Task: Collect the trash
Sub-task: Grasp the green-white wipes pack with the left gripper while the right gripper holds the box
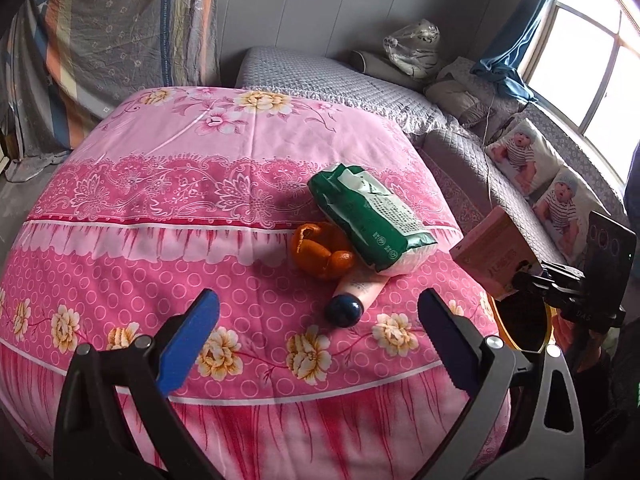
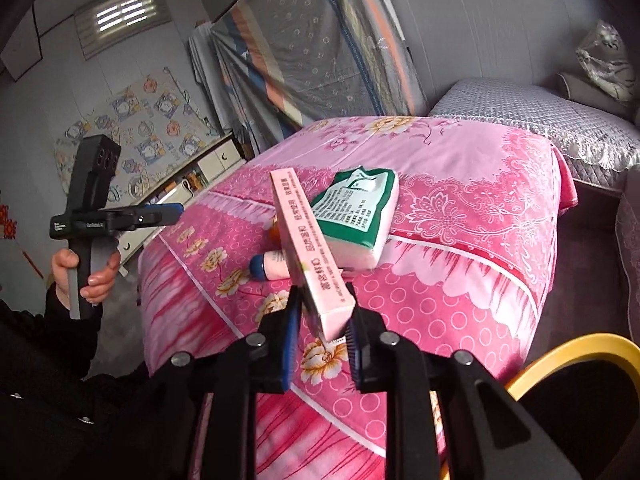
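Observation:
On the pink floral quilt (image 1: 160, 208) lie a green tissue pack (image 1: 372, 220), orange peel (image 1: 320, 250) and a pink tube with a dark blue cap (image 1: 352, 300). My left gripper (image 1: 316, 340) is open and empty, just short of the tube. My right gripper (image 2: 322, 320) is shut on a pink carton box (image 2: 308, 252) and holds it in the air near the quilt's edge. The box also shows in the left wrist view (image 1: 496, 256), above a yellow-rimmed bin (image 1: 520, 328). The tissue pack (image 2: 356, 216) and the tube (image 2: 268, 266) lie behind the box.
The yellow-rimmed bin (image 2: 576, 352) stands beside the quilt-covered table at the right. A grey quilted sofa (image 1: 352, 80) with cushions (image 1: 524, 156) runs behind and to the right. A window (image 1: 592, 56) is far right. The left gripper's handle and hand (image 2: 88, 240) are to the left.

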Action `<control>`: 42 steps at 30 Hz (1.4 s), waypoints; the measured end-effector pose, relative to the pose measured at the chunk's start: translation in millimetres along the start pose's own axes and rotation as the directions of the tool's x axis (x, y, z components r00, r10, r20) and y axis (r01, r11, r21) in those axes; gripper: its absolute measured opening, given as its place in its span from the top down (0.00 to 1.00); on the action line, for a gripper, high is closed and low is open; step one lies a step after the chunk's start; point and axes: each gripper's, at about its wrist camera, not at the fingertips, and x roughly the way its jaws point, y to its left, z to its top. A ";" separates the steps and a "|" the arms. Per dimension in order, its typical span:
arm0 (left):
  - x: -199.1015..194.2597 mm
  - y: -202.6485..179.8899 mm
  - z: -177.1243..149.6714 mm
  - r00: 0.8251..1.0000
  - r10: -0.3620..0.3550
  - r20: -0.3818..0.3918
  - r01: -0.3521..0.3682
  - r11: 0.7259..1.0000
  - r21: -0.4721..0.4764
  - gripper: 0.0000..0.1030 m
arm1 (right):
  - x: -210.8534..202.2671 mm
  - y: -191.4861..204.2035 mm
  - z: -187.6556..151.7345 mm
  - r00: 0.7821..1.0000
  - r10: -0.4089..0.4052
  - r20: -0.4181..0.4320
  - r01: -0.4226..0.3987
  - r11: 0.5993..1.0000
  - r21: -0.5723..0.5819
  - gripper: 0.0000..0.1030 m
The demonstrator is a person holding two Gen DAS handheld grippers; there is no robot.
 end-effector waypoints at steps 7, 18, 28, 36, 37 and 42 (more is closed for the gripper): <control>54.3 -29.9 53.2 0.960 -0.204 -0.192 0.199 0.979 -0.046 0.08 | -53.7 5.6 -19.6 0.992 -0.014 0.126 0.009 0.999 0.043 0.81; 147.8 -56.0 100.1 0.900 -0.205 -0.384 0.163 0.977 -0.140 0.08 | -99.3 -3.2 -47.1 0.972 -0.007 0.234 -0.015 0.996 0.090 0.81; 205.4 -58.9 108.5 0.861 0.024 -0.509 -0.033 0.999 -0.009 0.08 | -107.4 -14.9 -57.4 0.963 0.002 0.271 -0.035 0.992 0.118 0.81; 239.2 -74.4 109.9 0.824 0.183 -0.536 -0.145 0.983 0.112 0.09 | -106.4 -14.8 -57.8 0.960 0.011 0.279 -0.048 0.991 0.127 0.81; 241.4 -76.9 109.0 0.824 0.205 -0.528 -0.159 0.978 0.132 0.14 | -106.7 -15.3 -58.1 0.960 0.012 0.279 -0.049 0.991 0.128 0.81; 233.9 -86.8 109.0 0.833 0.245 -0.496 -0.169 0.967 0.193 0.49 | -108.6 -16.5 -57.7 0.960 0.001 0.281 -0.043 0.989 0.144 0.81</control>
